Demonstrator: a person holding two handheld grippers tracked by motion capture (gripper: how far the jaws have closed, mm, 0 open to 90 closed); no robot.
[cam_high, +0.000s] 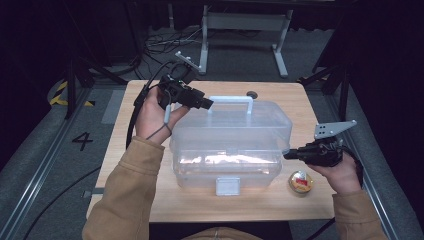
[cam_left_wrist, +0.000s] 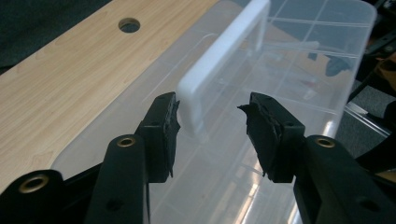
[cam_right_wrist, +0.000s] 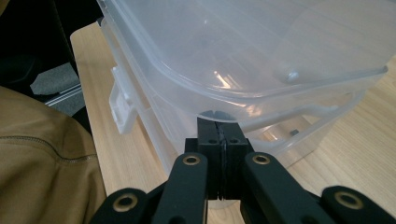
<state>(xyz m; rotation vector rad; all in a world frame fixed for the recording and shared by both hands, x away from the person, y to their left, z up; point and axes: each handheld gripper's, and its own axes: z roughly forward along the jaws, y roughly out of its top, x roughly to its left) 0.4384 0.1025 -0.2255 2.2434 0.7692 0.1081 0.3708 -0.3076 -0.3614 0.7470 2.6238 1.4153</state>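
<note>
A clear plastic storage box (cam_high: 230, 145) with a white handle (cam_high: 230, 100) on its lid stands in the middle of the wooden table (cam_high: 145, 95). My left gripper (cam_high: 207, 104) hovers at the handle's left end. In the left gripper view its jaws (cam_left_wrist: 212, 116) stand open, apart from the handle (cam_left_wrist: 219, 60), whose end lies between and just beyond them. My right gripper (cam_high: 287, 155) is at the box's right side. Its jaws (cam_right_wrist: 216, 123) are shut together with nothing between them, tips against the box (cam_right_wrist: 243, 46) just under the lid's rim.
A small round tin (cam_high: 300, 182) with a red and white label lies on the table near the right hand. The box's white latch (cam_high: 227, 186) faces the front edge. A round hole (cam_high: 252, 94) sits near the table's far edge. A tan sleeve (cam_right_wrist: 37, 163) is close by.
</note>
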